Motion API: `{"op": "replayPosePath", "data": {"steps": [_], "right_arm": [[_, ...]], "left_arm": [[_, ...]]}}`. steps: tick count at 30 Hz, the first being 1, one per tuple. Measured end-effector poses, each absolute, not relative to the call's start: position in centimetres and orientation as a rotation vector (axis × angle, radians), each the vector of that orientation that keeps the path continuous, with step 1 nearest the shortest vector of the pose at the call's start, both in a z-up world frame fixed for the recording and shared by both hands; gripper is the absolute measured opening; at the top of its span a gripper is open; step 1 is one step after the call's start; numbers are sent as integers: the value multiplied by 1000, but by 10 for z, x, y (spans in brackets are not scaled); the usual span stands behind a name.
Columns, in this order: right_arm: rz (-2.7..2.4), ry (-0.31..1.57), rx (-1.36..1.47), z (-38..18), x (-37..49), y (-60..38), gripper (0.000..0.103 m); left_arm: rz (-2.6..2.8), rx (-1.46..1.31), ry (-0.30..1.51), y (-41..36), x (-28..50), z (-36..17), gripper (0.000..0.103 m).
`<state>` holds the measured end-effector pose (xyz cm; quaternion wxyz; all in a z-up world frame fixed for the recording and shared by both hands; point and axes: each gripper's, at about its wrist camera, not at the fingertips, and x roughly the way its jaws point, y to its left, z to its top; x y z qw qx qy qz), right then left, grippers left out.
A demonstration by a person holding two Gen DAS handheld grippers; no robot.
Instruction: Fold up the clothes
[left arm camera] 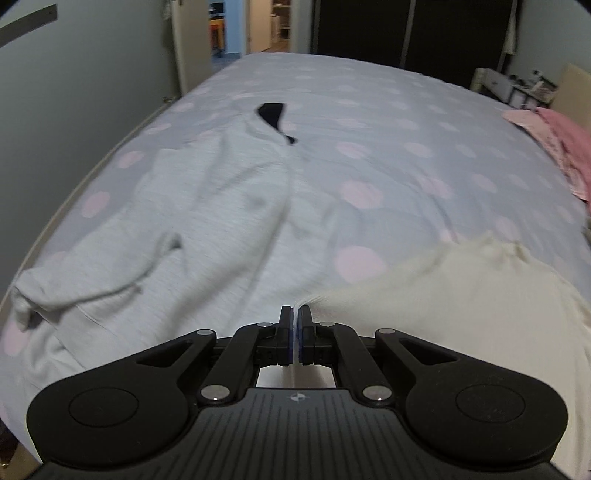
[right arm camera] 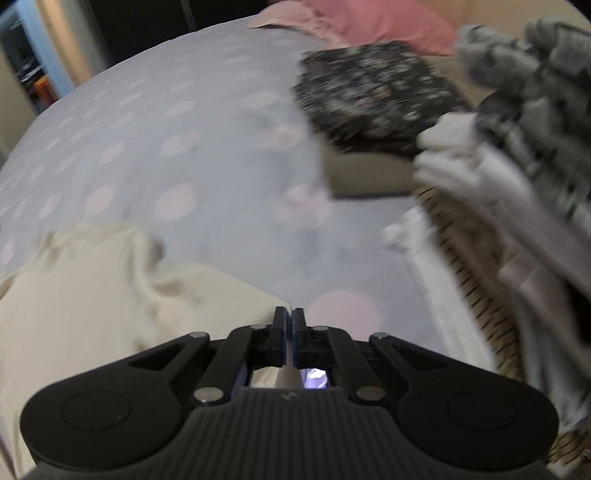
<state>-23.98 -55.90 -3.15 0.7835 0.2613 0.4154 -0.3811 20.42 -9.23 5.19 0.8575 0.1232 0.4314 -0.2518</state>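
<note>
Two grippers hold one cream garment [left arm camera: 461, 295] over the near edge of a bed [left arm camera: 369, 122] spread with a grey, pink-dotted cover. The left gripper [left arm camera: 296, 314] has its jaws pressed together on a thin edge of the cream cloth, which runs off to its right. The right gripper [right arm camera: 289, 317] is likewise clamped on a cream edge [right arm camera: 110, 280], the cloth bunching away to its left, so the garment spans the gap between the two, creased and not flat.

Further in, toward the bed's left edge, a pale grey garment [left arm camera: 207, 206] lies spread but rumpled, one sleeve [left arm camera: 92, 288] trailing at the near left corner and a dark neck lining [left arm camera: 273, 114] showing at its far end. Along the right edge a heap of clothes [right arm camera: 517, 155] spills from what looks like a wicker basket [right arm camera: 465, 243]; beyond it sits a dark flecked piece [right arm camera: 373, 92] in a squared shape, possibly folded. Pink cloth [right arm camera: 376, 26] lies at the far right corner.

By this showing, much folding remains: the cream piece is in hand unfolded, the grey one unfolded, the heap unsorted. Motion blur hides finer detail.
</note>
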Motion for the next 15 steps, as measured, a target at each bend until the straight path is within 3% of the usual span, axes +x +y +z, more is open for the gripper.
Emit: {"op": "replayPosePath", "data": {"steps": [10, 15], "right_arm": [[-945, 965, 550, -65, -222, -606, 2], [-951, 1068, 552, -97, -219, -617, 3]], "left_arm": [[-389, 407, 1011, -117, 249, -8, 1], [-386, 421, 988, -116, 239, -5, 1]]}}
